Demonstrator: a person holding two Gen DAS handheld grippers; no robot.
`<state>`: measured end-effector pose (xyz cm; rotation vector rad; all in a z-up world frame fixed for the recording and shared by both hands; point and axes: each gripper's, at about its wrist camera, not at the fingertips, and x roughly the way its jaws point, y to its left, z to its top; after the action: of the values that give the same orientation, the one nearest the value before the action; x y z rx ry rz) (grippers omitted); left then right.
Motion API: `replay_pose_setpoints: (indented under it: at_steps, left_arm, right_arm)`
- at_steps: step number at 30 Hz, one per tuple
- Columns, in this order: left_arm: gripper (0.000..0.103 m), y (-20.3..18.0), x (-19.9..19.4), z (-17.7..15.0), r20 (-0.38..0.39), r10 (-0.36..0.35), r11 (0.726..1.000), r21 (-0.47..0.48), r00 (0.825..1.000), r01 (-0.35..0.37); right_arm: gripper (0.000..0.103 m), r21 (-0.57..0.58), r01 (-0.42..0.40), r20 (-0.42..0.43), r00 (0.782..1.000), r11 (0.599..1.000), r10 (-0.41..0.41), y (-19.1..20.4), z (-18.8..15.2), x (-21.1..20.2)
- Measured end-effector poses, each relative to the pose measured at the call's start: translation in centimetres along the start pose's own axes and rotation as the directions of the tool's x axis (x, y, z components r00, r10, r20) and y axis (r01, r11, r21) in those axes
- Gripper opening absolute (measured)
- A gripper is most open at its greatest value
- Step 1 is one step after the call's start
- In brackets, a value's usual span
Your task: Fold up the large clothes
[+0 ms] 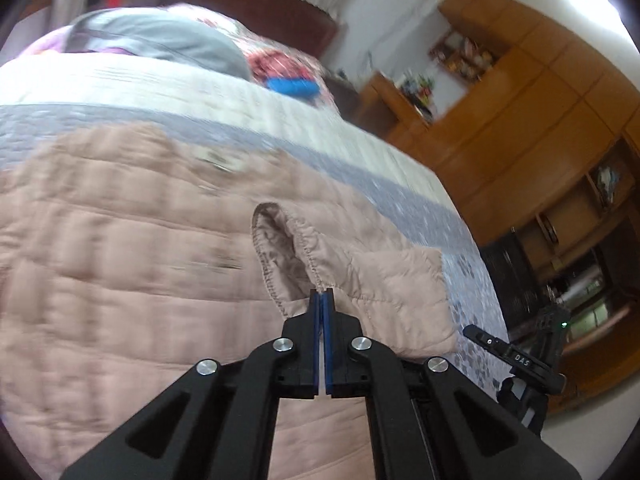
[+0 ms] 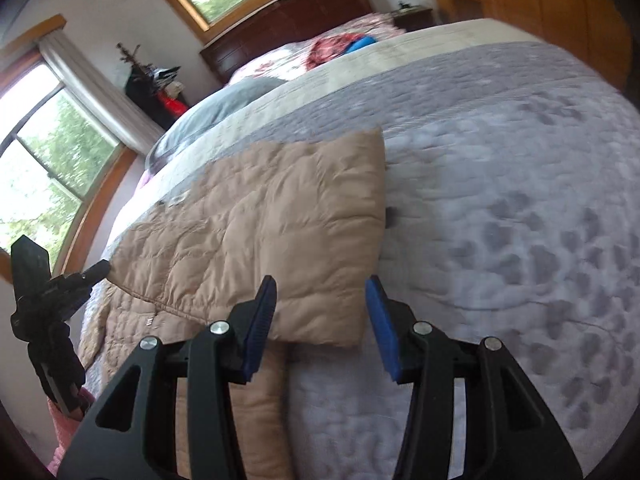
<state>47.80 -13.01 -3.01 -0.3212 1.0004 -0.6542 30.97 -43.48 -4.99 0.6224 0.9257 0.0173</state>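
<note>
A pale pink quilted puffer jacket [image 1: 120, 248] lies spread on the bed. My left gripper [image 1: 322, 292] is shut on the hem of its sleeve cuff [image 1: 296, 256], which is folded over the jacket body. In the right wrist view the same jacket [image 2: 256, 216] looks beige, with a folded panel lying flat. My right gripper [image 2: 320, 288] is open and empty, its blue pads just above the near edge of that folded part. The left gripper [image 2: 48, 292] also shows at the far left of the right wrist view, at the jacket's edge.
The bed has a grey and cream quilted bedspread [image 2: 500, 200]. A grey pillow [image 1: 168, 36] and red and blue items [image 1: 288, 72] lie near the dark headboard. Wooden wardrobes [image 1: 520, 112] stand to the right, windows [image 2: 52, 160] to the left.
</note>
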Motion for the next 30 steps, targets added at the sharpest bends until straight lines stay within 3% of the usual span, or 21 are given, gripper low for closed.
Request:
replay_pose_setpoints:
  at_steps: [5,11,15,18,21,24,26,28,30]
  left_arm:
    - [0.001,4.8,-3.3,0.5,0.065,0.123,0.992,-0.010,0.990,-0.122]
    - [0.001,10.4,0.2,-0.6,-0.050,0.211,0.975,-0.061,0.976,-0.214]
    - [0.005,12.9,2.5,-2.0,-0.101,0.208,0.971,-0.097,0.973,-0.218]
    - [0.006,13.2,2.5,-1.9,-0.098,0.194,0.972,-0.115,0.976,-0.204]
    - [0.021,13.2,0.5,-1.5,-0.101,0.251,0.957,-0.126,0.963,-0.262]
    - [0.034,10.9,-3.1,-1.3,0.018,0.300,0.950,-0.102,0.954,-0.296]
    - [0.037,9.0,-4.1,-1.1,0.054,0.294,0.955,-0.068,0.954,-0.290]
    - [0.038,6.9,-3.4,-0.9,0.042,0.263,0.965,-0.023,0.964,-0.262]
    - [0.038,5.7,-1.8,-1.0,0.009,0.255,0.967,0.009,0.967,-0.255]
  right_arm:
    - [0.046,-0.074,-0.028,-0.066,0.998,0.997,0.023,3.4,0.5,2.7]
    - [0.045,-0.117,0.016,-0.136,0.990,0.993,-0.032,5.6,0.3,6.1]
    - [0.043,-0.158,0.083,-0.156,0.982,0.984,-0.108,5.8,-0.3,7.8]
    - [0.043,-0.179,0.101,-0.154,0.980,0.979,-0.129,6.0,-0.6,8.2]
    - [0.045,-0.187,0.116,-0.149,0.978,0.975,-0.145,6.7,-0.3,7.3]
    - [0.045,-0.200,0.089,-0.105,0.988,0.976,-0.112,8.2,0.2,5.4]
    - [0.045,-0.193,0.046,-0.096,0.993,0.980,-0.065,9.4,0.7,4.4]
    - [0.045,-0.191,0.010,-0.125,0.992,0.981,-0.035,10.8,1.0,4.8]
    - [0.045,-0.200,0.031,-0.151,0.987,0.979,-0.062,11.9,1.0,6.1]
